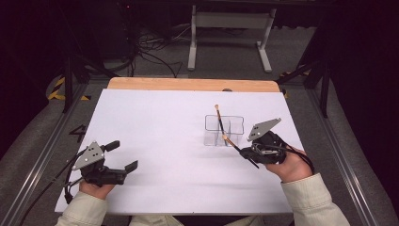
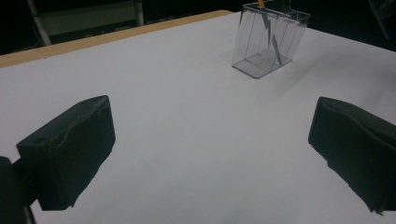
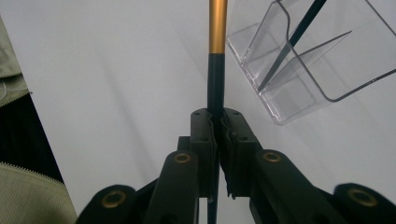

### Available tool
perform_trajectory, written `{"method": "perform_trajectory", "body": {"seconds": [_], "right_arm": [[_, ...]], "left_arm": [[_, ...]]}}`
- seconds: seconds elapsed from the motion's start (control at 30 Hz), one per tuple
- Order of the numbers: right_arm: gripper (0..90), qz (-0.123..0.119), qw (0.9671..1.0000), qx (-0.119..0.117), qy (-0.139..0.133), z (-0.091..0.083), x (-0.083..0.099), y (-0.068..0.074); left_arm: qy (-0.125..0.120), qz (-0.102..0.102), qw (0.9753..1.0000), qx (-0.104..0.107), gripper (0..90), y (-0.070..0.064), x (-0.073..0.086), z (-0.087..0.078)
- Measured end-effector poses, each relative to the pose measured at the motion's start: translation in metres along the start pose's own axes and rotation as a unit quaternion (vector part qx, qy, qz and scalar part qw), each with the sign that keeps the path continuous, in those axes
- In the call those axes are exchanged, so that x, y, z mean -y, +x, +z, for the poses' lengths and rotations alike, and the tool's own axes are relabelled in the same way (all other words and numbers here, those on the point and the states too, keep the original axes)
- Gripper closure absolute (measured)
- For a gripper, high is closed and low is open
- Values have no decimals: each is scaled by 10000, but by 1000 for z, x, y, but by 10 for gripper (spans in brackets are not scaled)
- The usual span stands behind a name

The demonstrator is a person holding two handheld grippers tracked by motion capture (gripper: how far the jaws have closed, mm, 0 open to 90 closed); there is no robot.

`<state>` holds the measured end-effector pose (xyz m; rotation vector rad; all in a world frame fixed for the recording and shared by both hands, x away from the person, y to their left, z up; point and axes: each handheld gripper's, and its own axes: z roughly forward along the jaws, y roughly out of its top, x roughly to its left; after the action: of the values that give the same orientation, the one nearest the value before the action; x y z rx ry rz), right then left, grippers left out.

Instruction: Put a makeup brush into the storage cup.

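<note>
Right gripper [image 1: 244, 151] clamping jaws on slim black brush with gold ferrule [image 3: 216, 70], long axis running forward from jaws, tip pointing toward near wall of clear plastic divided holder [image 1: 234, 128] on white table [image 1: 155, 127]. Second black brush [image 1: 219, 120] standing tilted inside holder. Left gripper [image 1: 123, 155] resting well apart, jaws spread wide, holding nothing. Right hand nearer holder.

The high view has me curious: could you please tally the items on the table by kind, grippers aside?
Chopsticks: 2, one standing in the organizer, one clamped in the right gripper
Clear organizer: 1
Total: 3
</note>
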<state>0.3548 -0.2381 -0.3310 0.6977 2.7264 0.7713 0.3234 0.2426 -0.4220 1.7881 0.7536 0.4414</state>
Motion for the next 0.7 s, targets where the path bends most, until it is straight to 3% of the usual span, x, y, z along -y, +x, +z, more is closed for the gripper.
{"method": "perform_trajectory", "body": {"seconds": [0.3, 0.7], "right_arm": [[841, 94, 9991, 57, -405, -4, 2, -3], [841, 228, 9955, 100, -916, -10, 5, -5]], "left_arm": [[-22, -22, 10000, -23, 13, 0, 0, -1], [-8, -7, 10000, -21, 13, 0, 0, -1]]}}
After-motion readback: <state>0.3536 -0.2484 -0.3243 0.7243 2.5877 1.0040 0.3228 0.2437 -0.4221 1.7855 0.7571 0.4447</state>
